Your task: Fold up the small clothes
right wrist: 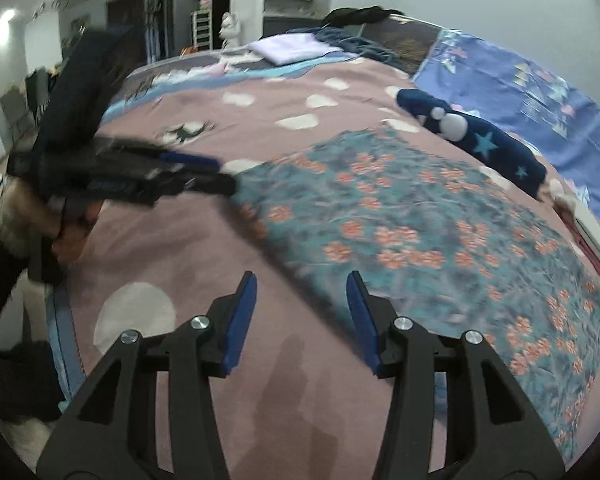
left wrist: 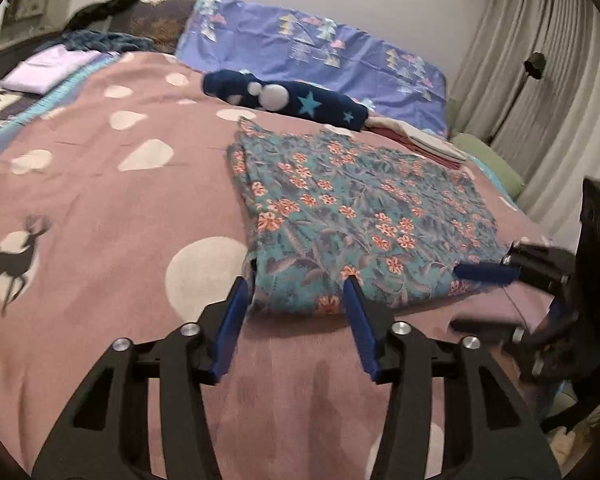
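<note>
A teal cotton garment printed with orange flowers [left wrist: 364, 216] lies folded into a rough rectangle on the dusty-pink bedspread with pale round spots [left wrist: 100, 168]. In the left wrist view it fills the area from the centre out toward three o'clock; in the right wrist view it runs from the centre down to four o'clock. It looks thin, soft and light, so it should drape and crease easily and slide a little on the spread. It is not fragile, but stacked layers could shift apart if only the top one is pinched. The likeliest places to take hold are the two near corners of the folded edge, catching all layers together.

The left gripper [left wrist: 296, 296] stands roughly half open, and its blue pads sit at the garment's near left corner at six o'clock. The left pad is just beside the cloth's edge and the right pad lies over the print. Nothing appears clamped, since a clear gap shows between the pads.

The right gripper [right wrist: 302, 292] is likewise about half open and empty. It hovers over bare bedspread near the garment's near edge, with the cloth beginning just past its right pad. In the left wrist view it appears at three o'clock, its blue pad close to the garment's near right corner.

A navy plush toy with turquoise stars [left wrist: 284, 98] lies beyond the garment at twelve o'clock.
</note>
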Demonstrator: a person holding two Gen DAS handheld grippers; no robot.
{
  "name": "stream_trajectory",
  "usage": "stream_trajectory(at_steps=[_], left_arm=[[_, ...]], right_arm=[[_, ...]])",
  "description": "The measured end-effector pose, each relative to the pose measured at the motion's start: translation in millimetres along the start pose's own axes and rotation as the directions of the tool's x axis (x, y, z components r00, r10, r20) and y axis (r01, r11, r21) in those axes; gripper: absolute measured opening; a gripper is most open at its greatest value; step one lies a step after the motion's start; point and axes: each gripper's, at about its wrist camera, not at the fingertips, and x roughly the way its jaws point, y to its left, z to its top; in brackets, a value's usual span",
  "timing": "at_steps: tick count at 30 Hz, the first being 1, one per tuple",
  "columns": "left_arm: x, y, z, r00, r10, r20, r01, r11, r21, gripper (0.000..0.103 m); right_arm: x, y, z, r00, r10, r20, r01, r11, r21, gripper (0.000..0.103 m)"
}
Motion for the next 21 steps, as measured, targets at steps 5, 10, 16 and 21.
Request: stream_trajectory(at_steps=[5,10,16,21], left_arm=[[26.5,8.3,15.9,0.997,-0.041,-0.062,0.044,0.998,0.041,0.049],[32.2,7.6,14.4,0.973,-0.183,-0.14,0.192,0.98,0.053,0.016],[25.8,20.6,2.8,0.969,-0.209,-0.135,0.215,0.976,0.032,0.016],[40.4,24.6,8.8,0.965,-0.202,-0.168,0.207,0.978,0.009,0.027]], right_arm=[[7.7,0.1,-3.2,0.999,-0.018,-0.04,0.02,0.999,0.045,0.051],[10.7,-12.0,-5.0,0.997,-0.053,-0.064,0.06,0.991,0.123,0.053],[16.6,-11.3,-6.0,0.996,-0.046,-0.081,0.057,0.989,0.138,0.055],[24.9,6.7,3.3,0.996,-0.049,-0.078,0.056,0.995,0.084,0.055]])
